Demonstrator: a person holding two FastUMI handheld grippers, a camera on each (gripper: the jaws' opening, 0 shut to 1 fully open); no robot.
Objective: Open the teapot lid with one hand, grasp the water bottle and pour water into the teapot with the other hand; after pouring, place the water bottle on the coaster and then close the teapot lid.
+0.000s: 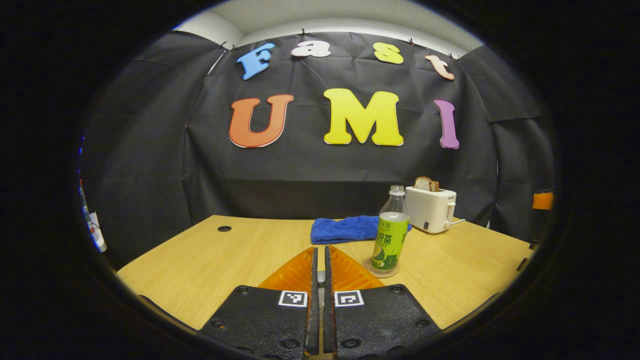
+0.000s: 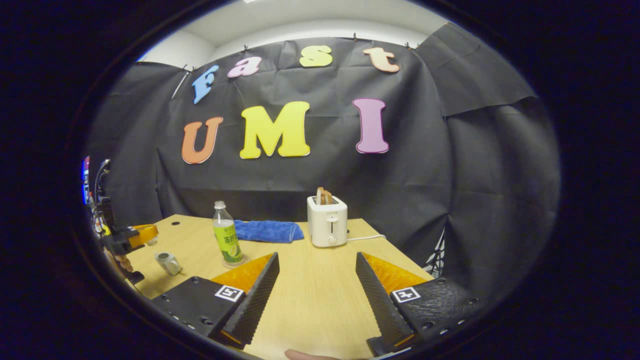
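Observation:
In the left gripper view my left gripper (image 1: 320, 248) has its fingers nearly together, pinching a small grey piece that looks like the teapot lid (image 1: 320, 276). The water bottle (image 1: 390, 235), clear with a green label and its cap on, stands upright on a round coaster (image 1: 381, 270) just right of those fingertips. The right gripper view shows my right gripper (image 2: 317, 256) open above bare table, holding nothing. To its left are the bottle (image 2: 227, 239), a small teapot (image 2: 167, 262) with an open-looking top, and the left gripper (image 2: 142, 234) above the table edge.
A folded blue towel (image 1: 345, 229) lies behind the bottle. At the back right stands a white toaster (image 2: 327, 220) with bread in it, its cord trailing right. The wooden table (image 2: 310, 300) ends close to the black cloth wall. A fingertip (image 2: 305, 355) shows at the bottom edge.

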